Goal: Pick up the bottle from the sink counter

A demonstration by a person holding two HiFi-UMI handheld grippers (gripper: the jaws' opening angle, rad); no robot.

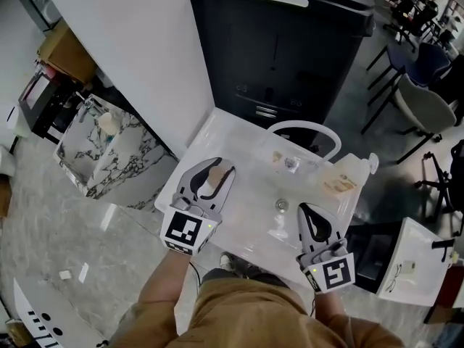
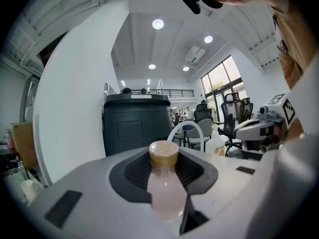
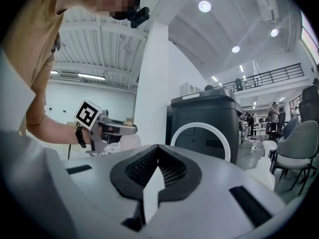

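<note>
A small pale pink bottle [image 2: 164, 188] with a tan cap [image 2: 163, 153] sits between the pads of my left gripper [image 2: 164, 180], which is shut on it. From the head view, that left gripper [image 1: 210, 178] and the bottle [image 1: 213, 183] are over the left part of the white sink counter [image 1: 217, 133]. My right gripper [image 1: 314, 222] is over the counter's front right with its jaws together and nothing in them. In the right gripper view the shut right gripper [image 3: 157, 172] points toward the faucet, and the left gripper [image 3: 107, 129] shows at the left.
A white arched faucet [image 1: 304, 126] stands at the back of the basin, with a drain [image 1: 281, 205] in the middle. A white soap jug [image 1: 349, 177] is at the right rim. A tall black bin [image 1: 283, 42] stands behind, and a marble-patterned counter [image 1: 109, 154] lies to the left.
</note>
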